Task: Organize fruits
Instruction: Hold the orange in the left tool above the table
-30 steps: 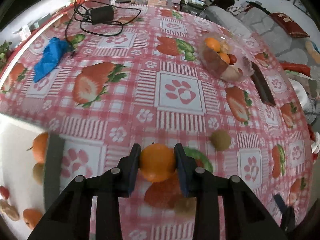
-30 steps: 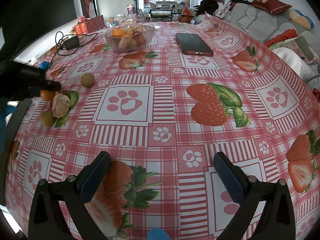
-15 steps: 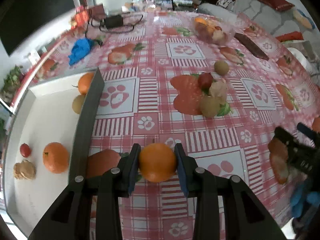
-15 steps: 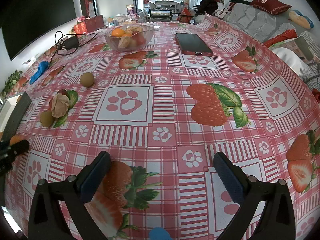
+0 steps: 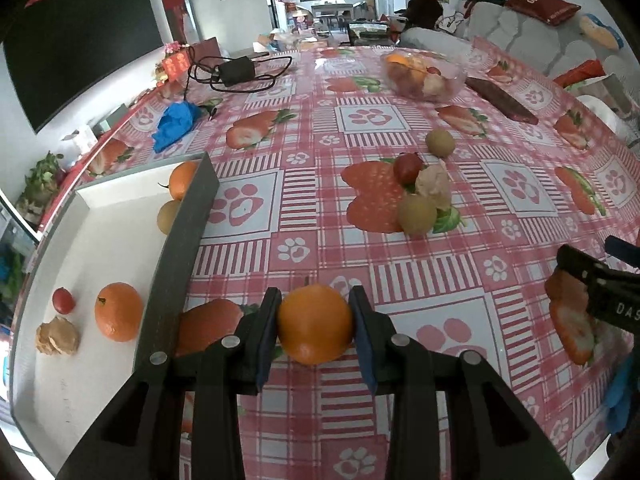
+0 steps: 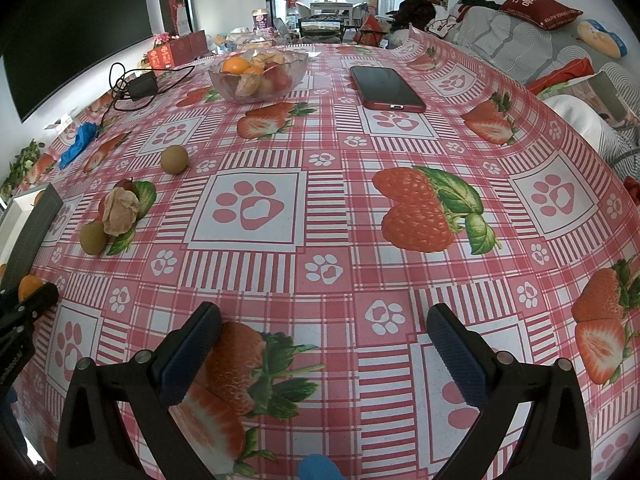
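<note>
My left gripper (image 5: 315,328) is shut on an orange (image 5: 315,323), held just above the checked tablecloth to the right of the dark wall of a white box (image 5: 176,256). Inside the box lie another orange (image 5: 118,317), a small red fruit (image 5: 63,300), a husked fruit (image 5: 57,336) and, at its far end, an orange (image 5: 182,179) and a green-brown fruit (image 5: 168,216). Loose on the cloth sit a red fruit (image 5: 407,167), a husked fruit (image 5: 433,186) and two green-brown fruits (image 5: 417,213), (image 5: 439,143). My right gripper (image 6: 322,342) stands open over bare cloth.
A glass bowl (image 6: 258,74) of fruit stands at the back, with a red phone (image 6: 386,88) to its right. A black charger with cable (image 5: 236,72) and a blue cloth (image 5: 176,122) lie at the far left. The table drops off on the right toward a sofa.
My left gripper has swung left with the orange, away from the loose fruits, and now sits beside the white box. The right gripper has not moved.
</note>
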Motion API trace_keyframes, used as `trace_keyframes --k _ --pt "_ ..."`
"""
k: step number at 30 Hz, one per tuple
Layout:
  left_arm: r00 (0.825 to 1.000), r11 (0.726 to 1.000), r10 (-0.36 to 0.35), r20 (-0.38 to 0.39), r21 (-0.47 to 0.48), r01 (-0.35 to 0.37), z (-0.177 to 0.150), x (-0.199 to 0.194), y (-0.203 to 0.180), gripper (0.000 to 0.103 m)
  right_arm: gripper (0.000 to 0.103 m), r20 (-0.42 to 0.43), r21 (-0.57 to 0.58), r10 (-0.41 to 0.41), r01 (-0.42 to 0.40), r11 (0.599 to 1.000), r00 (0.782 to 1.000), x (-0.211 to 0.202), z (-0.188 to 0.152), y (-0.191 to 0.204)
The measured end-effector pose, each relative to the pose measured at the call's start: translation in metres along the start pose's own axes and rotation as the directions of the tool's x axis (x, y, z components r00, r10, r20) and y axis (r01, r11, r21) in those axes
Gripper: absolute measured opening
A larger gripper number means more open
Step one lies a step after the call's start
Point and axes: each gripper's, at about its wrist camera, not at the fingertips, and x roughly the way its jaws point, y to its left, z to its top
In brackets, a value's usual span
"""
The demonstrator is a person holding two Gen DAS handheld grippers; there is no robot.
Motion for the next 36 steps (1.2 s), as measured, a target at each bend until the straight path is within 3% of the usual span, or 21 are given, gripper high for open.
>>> trace_keyframes --k 36 --pt "1.000 1.000 0.013 -0.023 0.017 -0.012 -0.0004 -0.0012 -0.0027 0.038 0.103 0.001 0.001 -0.002 0.002 1.000 1.000 -0.0001 -0.0002 0.0005"
